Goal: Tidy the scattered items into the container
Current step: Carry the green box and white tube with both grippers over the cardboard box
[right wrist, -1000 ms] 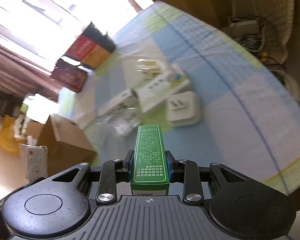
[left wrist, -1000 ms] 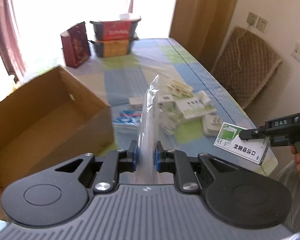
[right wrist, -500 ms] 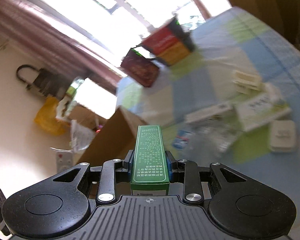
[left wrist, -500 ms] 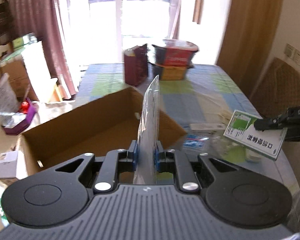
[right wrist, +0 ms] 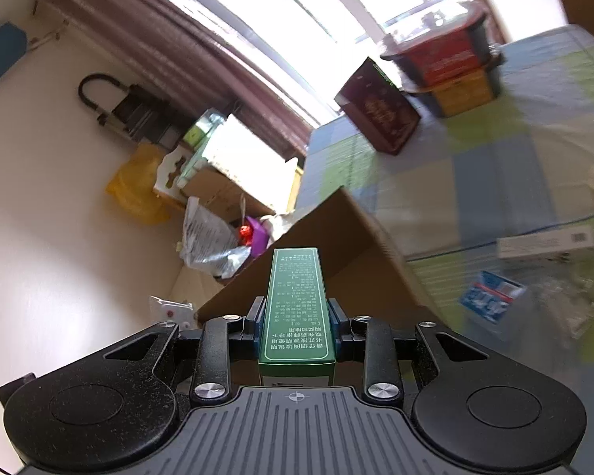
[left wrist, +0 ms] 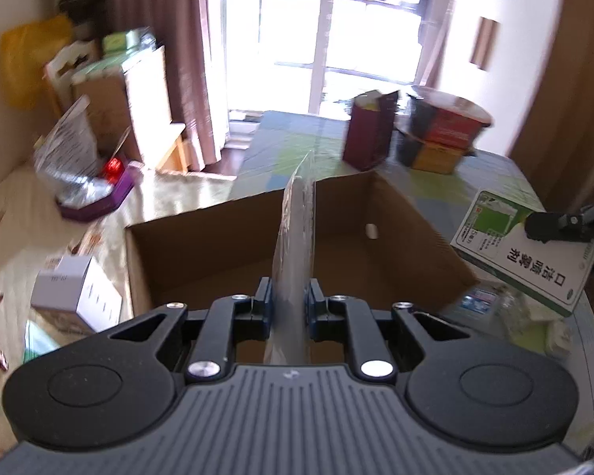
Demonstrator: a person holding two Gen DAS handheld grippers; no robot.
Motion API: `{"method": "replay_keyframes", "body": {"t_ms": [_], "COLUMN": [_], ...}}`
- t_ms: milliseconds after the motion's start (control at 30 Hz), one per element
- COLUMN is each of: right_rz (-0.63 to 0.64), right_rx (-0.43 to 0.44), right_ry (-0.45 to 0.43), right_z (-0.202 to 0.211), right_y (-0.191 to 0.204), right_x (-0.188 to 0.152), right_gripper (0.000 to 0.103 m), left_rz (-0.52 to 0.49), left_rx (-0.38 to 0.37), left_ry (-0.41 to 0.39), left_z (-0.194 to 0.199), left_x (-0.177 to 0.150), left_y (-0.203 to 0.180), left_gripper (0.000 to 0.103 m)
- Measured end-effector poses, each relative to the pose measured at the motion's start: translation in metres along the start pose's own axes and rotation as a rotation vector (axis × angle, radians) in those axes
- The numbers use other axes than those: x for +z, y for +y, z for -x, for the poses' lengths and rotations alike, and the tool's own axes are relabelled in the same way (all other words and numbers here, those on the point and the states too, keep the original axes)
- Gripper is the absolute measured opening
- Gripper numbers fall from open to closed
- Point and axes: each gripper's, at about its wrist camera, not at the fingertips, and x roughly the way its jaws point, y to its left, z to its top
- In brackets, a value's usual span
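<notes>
Though edge-on rightward, box face (left wrist: 522,249) leftward.

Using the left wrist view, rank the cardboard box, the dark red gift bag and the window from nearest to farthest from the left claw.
1. Cardboard box: open, right in front of the left claw, under the clear plastic packet it grips.
2. Dark red gift bag: on the table beyond the box, right of centre.
3. Window: past the table's far end.

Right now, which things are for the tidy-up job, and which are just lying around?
For the job:
- cardboard box
- clear plastic packet, in the left claw
- green and white box, in the right claw
- blue packet on the table

Just lying around:
- dark red gift bag
- stacked tubs
- yellow bag
</notes>
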Motion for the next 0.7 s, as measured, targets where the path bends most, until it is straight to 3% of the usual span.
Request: {"method": "replay_keyframes", "body": {"t_ms": [433,700], "right_rz": [0.045,0.128], "right_rx": [-0.059,-0.138], "right_ry": [0.106,0.155], "right_z": [-0.091,-0.134], "right_y": [0.002,-0.006], "right_x": [0.001,0.001], "right_gripper": [0.033,0.033], "left_rz": [0.159,0.189], "left_rx": [0.123,0.184], "left_ry": [0.125,0.217], "left_z": [-0.069,-0.103], "left_x": [-0.003,-0.013], "left_y": [0.048,0.058], "left_gripper": [0.013,0.014]}}
